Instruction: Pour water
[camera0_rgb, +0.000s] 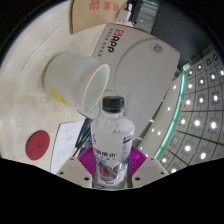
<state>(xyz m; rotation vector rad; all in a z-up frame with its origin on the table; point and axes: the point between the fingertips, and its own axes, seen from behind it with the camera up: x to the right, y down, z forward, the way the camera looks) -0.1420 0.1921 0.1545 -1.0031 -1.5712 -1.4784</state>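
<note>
Your gripper (111, 160) has both pink-padded fingers (91, 157) pressed on the clear plastic water bottle with a black cap (110, 140), which stands upright between them. Just ahead and to the left, the white paper cup (76, 78) sits tilted on the round white table (150, 75), its mouth facing the bottle's cap.

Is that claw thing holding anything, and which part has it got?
Yes. The gripper holds a clear plastic water bottle with a black cap, its pink-padded fingers pressing the lower body, below the label.
</note>
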